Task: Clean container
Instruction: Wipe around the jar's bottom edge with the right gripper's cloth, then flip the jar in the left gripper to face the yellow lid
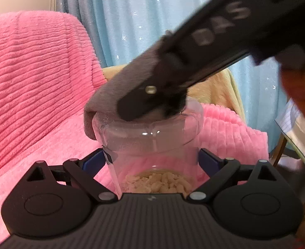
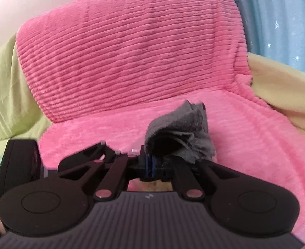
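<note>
Down at six o'clock in the left wrist view, the left gripper [image 1: 153, 157] clamps a clear jar [image 1: 150, 145] (pale crumbs at its bottom) between blue pads [image 1: 207, 161]. From two o'clock the right gripper [image 2: 150, 164] reaches in, fingers pressed together on a grey cloth [image 1: 111, 103] that lies against the jar's rim at ten o'clock. A pink ribbed blanket [image 2: 131, 51] fills the background.

Right tool [image 1: 144, 105] and grey cloth [image 1: 111, 97] block the jar [image 1: 150, 137] mouth; sides seemingly free.
</note>
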Action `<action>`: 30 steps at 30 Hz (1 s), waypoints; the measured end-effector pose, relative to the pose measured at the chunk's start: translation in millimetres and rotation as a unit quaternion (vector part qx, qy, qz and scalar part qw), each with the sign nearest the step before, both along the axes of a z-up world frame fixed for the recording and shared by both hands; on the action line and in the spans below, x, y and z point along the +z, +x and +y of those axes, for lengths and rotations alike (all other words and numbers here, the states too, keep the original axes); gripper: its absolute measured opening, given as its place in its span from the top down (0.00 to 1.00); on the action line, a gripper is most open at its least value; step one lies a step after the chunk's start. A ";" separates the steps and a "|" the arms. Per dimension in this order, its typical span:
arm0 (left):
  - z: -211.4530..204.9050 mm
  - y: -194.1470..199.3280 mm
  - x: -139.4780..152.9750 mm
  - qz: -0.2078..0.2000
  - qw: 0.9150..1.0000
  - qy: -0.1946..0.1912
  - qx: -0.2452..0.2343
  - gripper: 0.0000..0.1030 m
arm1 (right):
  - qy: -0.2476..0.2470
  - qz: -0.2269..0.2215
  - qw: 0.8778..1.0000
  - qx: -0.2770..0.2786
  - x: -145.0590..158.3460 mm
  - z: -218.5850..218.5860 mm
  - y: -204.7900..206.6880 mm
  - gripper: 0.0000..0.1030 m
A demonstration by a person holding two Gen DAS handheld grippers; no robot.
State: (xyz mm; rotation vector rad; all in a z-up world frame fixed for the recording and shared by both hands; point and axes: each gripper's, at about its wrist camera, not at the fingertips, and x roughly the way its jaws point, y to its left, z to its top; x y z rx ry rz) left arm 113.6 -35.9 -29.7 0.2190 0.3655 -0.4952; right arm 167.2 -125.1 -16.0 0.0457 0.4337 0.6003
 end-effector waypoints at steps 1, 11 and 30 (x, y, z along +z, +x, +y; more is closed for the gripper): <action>1.0 1.2 0.1 0.001 1.000 -0.003 0.000 0.07 | -0.003 -0.007 1.000 -0.005 -0.4 1.6 5.1 0.99; 28.1 -10.4 10.3 0.042 0.998 -0.038 0.014 0.06 | 0.060 -0.018 0.990 -0.126 -10.5 -66.8 0.4 0.98; 118.7 -76.8 101.0 0.076 0.991 0.102 0.031 0.00 | 0.184 0.012 0.983 0.004 -10.8 -1.9 -53.7 0.97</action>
